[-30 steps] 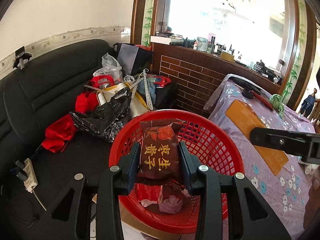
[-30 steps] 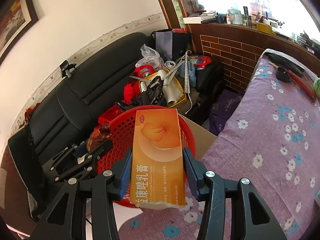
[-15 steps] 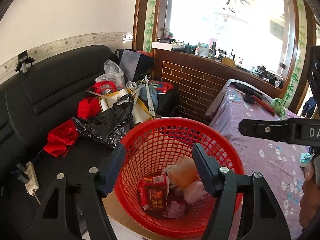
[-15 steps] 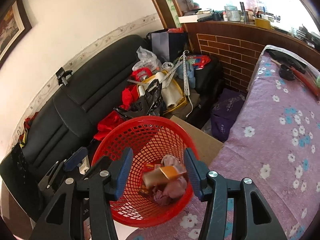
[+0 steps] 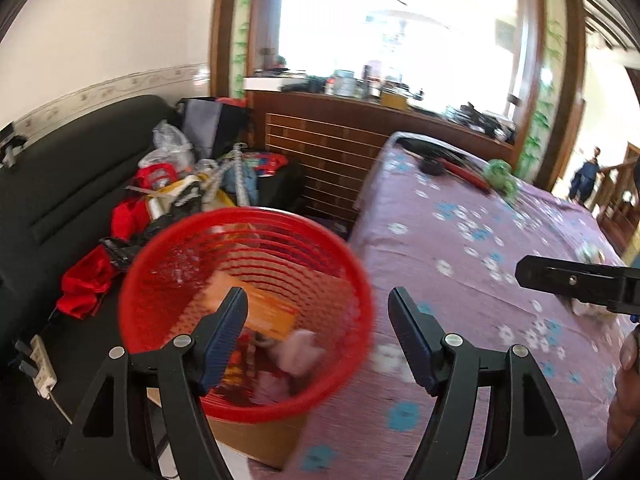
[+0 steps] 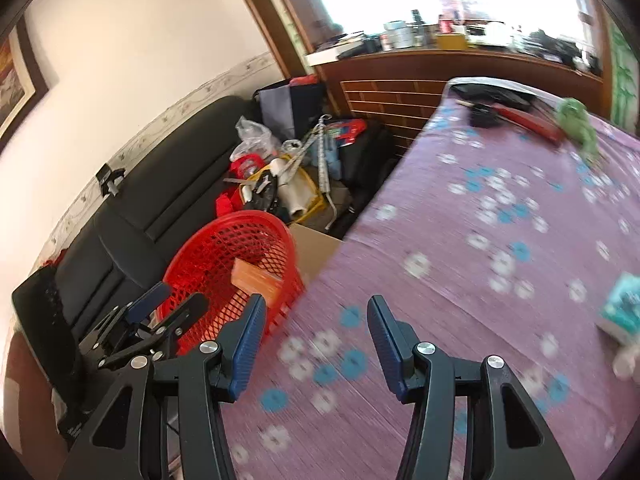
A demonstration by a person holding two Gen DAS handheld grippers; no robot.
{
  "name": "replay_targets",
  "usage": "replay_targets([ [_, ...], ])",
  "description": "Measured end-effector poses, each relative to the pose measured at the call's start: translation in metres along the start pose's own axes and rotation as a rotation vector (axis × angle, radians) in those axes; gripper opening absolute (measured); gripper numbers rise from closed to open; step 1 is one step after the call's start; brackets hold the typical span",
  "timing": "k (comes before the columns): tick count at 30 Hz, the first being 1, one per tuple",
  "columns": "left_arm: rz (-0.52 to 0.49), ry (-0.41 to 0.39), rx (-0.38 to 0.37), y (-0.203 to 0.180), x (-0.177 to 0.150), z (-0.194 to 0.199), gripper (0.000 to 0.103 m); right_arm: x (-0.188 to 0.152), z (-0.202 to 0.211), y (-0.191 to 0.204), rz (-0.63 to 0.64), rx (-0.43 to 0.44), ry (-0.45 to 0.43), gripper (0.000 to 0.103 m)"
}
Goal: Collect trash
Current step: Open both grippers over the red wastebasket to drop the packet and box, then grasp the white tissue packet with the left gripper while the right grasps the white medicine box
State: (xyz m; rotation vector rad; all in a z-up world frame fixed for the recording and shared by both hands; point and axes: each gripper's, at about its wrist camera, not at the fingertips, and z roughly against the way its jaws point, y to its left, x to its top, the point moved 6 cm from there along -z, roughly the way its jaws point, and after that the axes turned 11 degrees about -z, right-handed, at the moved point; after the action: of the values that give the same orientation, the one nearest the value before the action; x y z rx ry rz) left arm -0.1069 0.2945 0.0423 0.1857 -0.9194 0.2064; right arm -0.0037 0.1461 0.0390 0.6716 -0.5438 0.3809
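Observation:
A red mesh basket point(image 5: 160, 264) stands on a cardboard box beside the purple flowered table; it also shows in the right wrist view point(image 6: 200, 256). Inside it lie an orange box point(image 5: 268, 314), also seen from the right wrist point(image 6: 256, 278), pink crumpled wrappers point(image 5: 296, 354) and a dark red packet. My left gripper point(image 5: 318, 336) is open and empty, over the basket's right rim. My right gripper point(image 6: 316, 344) is open and empty, over the table to the right of the basket. A teal packet point(image 6: 622, 308) and a white crumpled scrap point(image 6: 628, 360) lie on the table at the far right.
A black sofa point(image 5: 60, 184) behind the basket carries red cloth point(image 5: 86, 280), bags and rolls point(image 6: 288, 188). A power strip point(image 5: 38, 360) lies on the sofa at the left. Tools point(image 6: 516, 114) and green cord point(image 6: 576, 120) lie at the table's far end. The view is motion-blurred.
Both grippers opened and dropped their loads, the dark red packet and the orange box, into the basket. Both have since swung to the right, toward the table.

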Motion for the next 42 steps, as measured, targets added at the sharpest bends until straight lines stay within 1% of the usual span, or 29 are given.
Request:
replay_targets([
  [4, -0.061, 0.008, -0.057, -0.046, 0.003, -0.001, 0.072, -0.009, 0.033, -0.037, -0.047, -0.028, -0.038, 0.057],
  [8, -0.140, 0.009, -0.103, -0.092, 0.006, 0.002, 0.072, -0.015, 0.079, -0.094, -0.108, -0.108, -0.110, 0.057],
  [10, -0.177, 0.010, -0.125, -0.113, 0.006, 0.003, 0.072, -0.014, 0.105, -0.128, -0.145, -0.165, -0.154, 0.057],
  [15, -0.238, 0.016, -0.170, -0.155, 0.006, 0.004, 0.072, -0.002, 0.182, -0.245, -0.318, -0.337, -0.270, 0.057],
  [17, -0.252, 0.022, -0.191, -0.170, 0.005, 0.004, 0.072, 0.001, 0.203, -0.288, -0.394, -0.393, -0.302, 0.057],
  [18, -0.258, 0.024, -0.199, -0.177, 0.004, 0.005, 0.072, 0.004, 0.211, -0.311, -0.425, -0.413, -0.310, 0.058],
  [20, -0.276, 0.029, -0.214, -0.191, 0.005, 0.006, 0.073, 0.008, 0.214, -0.344, -0.471, -0.419, -0.283, 0.058],
  [22, -0.299, 0.029, -0.222, -0.204, 0.005, 0.006, 0.073, 0.008, 0.212, -0.371, -0.527, -0.376, -0.266, 0.057],
  [23, -0.308, 0.031, -0.225, -0.208, 0.005, 0.007, 0.073, 0.007, 0.207, -0.377, -0.542, -0.336, -0.241, 0.054],
  [24, -0.317, 0.032, -0.229, -0.213, 0.006, 0.007, 0.073, 0.003, 0.203, -0.381, -0.558, -0.299, -0.219, 0.050],
  [26, -0.335, 0.037, -0.235, -0.222, 0.005, 0.008, 0.074, -0.005, 0.196, -0.377, -0.559, -0.241, -0.180, 0.050],
  [28, -0.348, 0.042, -0.239, -0.227, 0.004, 0.007, 0.074, -0.017, 0.192, -0.361, -0.532, -0.190, -0.135, 0.050],
  [30, -0.357, 0.044, -0.240, -0.231, 0.005, 0.007, 0.074, -0.033, 0.191, -0.331, -0.481, -0.108, -0.093, 0.050],
  [31, -0.359, 0.045, -0.243, -0.233, 0.006, 0.007, 0.074, -0.040, 0.185, -0.312, -0.455, -0.080, -0.063, 0.050],
  [32, -0.360, 0.046, -0.246, -0.235, 0.007, 0.007, 0.074, -0.052, 0.180, -0.293, -0.410, -0.052, -0.010, 0.051],
  [33, -0.362, 0.045, -0.249, -0.237, 0.008, 0.007, 0.074, -0.060, 0.179, -0.280, -0.374, -0.040, 0.013, 0.051],
  [34, -0.363, 0.045, -0.253, -0.239, 0.010, 0.007, 0.074, -0.068, 0.178, -0.262, -0.302, -0.050, 0.027, 0.051],
  [35, -0.366, 0.045, -0.255, -0.240, 0.011, 0.007, 0.074, -0.070, 0.179, -0.255, -0.265, -0.073, 0.023, 0.051],
  [36, -0.367, 0.044, -0.255, -0.241, 0.013, 0.007, 0.074, -0.071, 0.182, -0.248, -0.215, -0.118, 0.004, 0.051],
  [38, -0.363, 0.043, -0.260, -0.244, 0.017, 0.007, 0.074, -0.067, 0.186, -0.242, -0.140, -0.192, -0.042, 0.062],
  [39, -0.360, 0.045, -0.265, -0.244, 0.018, 0.007, 0.074, -0.064, 0.186, -0.240, -0.102, -0.236, -0.058, 0.072],
  [40, -0.358, 0.043, -0.269, -0.245, 0.019, 0.009, 0.074, -0.065, 0.184, -0.240, -0.088, -0.250, -0.059, 0.075],
  [42, -0.363, 0.038, -0.275, -0.246, 0.020, 0.010, 0.076, -0.063, 0.175, -0.239, -0.053, -0.240, -0.034, 0.075],
])
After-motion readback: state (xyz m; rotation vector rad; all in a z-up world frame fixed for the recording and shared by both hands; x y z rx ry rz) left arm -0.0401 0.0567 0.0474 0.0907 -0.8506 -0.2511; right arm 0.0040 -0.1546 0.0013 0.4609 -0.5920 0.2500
